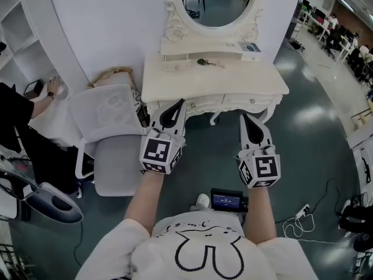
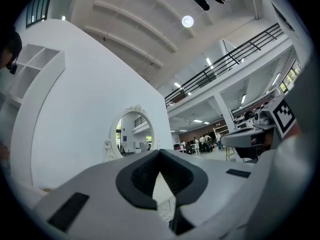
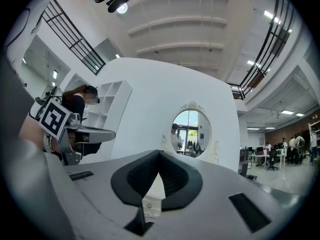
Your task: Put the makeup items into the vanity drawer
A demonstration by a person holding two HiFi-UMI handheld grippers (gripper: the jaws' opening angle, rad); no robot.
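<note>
Cream-white vanity (image 1: 175, 80) has its drawer (image 1: 245, 101) shut; the makeup items (image 1: 205, 62) lie on its top, nothing stowed yet. In front of the vanity, the left gripper (image 1: 178, 105) and right gripper (image 1: 246, 119) have their jaws closed, empty.

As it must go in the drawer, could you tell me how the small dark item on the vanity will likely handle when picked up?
The dark item looks tiny beside the vanity, so it is probably light. It lies low and flat, so it seems unlikely to roll. A thin part trails to its right and may dangle.
</note>
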